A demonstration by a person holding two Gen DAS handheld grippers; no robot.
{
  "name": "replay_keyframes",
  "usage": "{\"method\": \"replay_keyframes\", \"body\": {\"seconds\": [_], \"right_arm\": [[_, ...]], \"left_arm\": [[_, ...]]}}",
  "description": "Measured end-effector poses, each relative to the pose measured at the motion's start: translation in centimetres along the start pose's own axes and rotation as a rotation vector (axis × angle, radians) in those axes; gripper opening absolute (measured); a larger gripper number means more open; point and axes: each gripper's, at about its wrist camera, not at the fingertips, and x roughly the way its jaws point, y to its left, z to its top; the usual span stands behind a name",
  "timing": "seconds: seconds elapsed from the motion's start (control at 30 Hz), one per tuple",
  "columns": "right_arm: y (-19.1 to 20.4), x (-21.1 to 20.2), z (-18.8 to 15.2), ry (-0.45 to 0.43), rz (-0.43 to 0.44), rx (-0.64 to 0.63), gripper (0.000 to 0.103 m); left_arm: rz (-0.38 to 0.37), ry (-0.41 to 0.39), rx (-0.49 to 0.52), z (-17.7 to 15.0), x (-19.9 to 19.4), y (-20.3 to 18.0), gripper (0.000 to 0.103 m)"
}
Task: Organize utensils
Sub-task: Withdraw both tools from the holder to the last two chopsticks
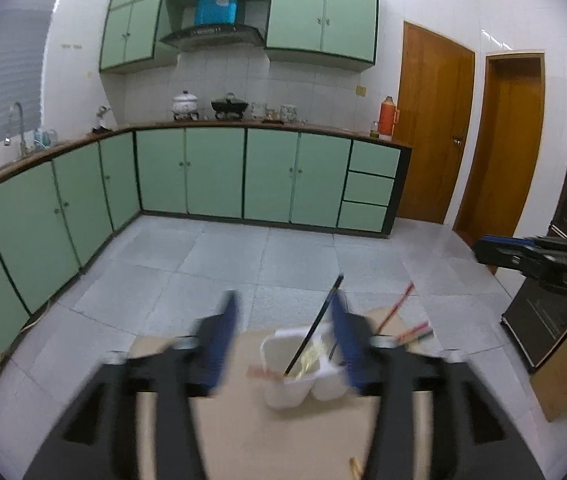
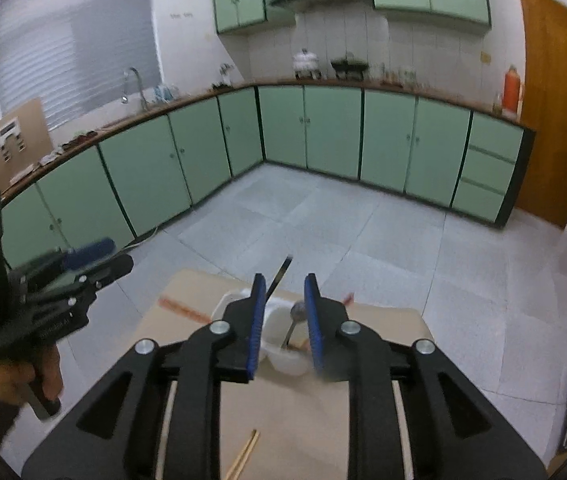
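Utensils: a black chopstick (image 1: 317, 326) leans upright out of the white two-compartment holder (image 1: 283, 380), in its left cup in the left wrist view; red chopsticks (image 1: 397, 306) lie on the surface (image 1: 251, 432) behind and right of the holder.
Left wrist view, left gripper (image 1: 283, 336): blurred, angled down toward the holder; blue-padded fingers (image 1: 219, 344) stand well apart, nothing pinched, the holder showing in the gap.
Left wrist view, right gripper (image 1: 487, 252): enters from the right edge, above the floor, apart from the holder.
Right wrist view, right gripper (image 2: 283, 316): tilted down over the holder (image 2: 283, 344); fingers (image 2: 255, 320) apart with a narrow gap, gripping nothing; a spoon (image 2: 297, 312) stands in the cup seen between them.
Right wrist view, left gripper (image 2: 119, 258): at left, held by a hand (image 2: 23, 376) on its handle, pointing right, beside the surface (image 2: 303, 420).
Right wrist view, loose pieces: pale wooden chopsticks (image 2: 245, 454) lie near the bottom edge.
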Motion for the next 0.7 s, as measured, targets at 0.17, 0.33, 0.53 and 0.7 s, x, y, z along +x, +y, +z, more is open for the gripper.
{"method": "replay_keyframes", "body": {"seconds": [0.17, 0.33, 0.53, 0.7], "right_arm": [[2.2, -3.1, -15.1, -0.031, -0.033, -0.015, 0.025], [6.4, -3.1, -31.1, 0.076, -0.043, 0.007, 0.026], [11.6, -3.1, -38.9, 0.134, -0.016, -0.030, 0.026], [11.9, -1.8, -39.4, 0.166, 0.012, -0.015, 0.026]], "left_arm": [[0.046, 0.011, 0.039, -9.2, -4.8, 0.0, 0.080], [0.079, 0.061, -0.033, -18.5, -8.1, 0.9, 0.083], [0.142, 0.041, -0.109, -24.9, -11.9, 0.9, 0.083], [0.143, 0.061, -0.135, -26.8, -12.8, 0.6, 0.083]]}}
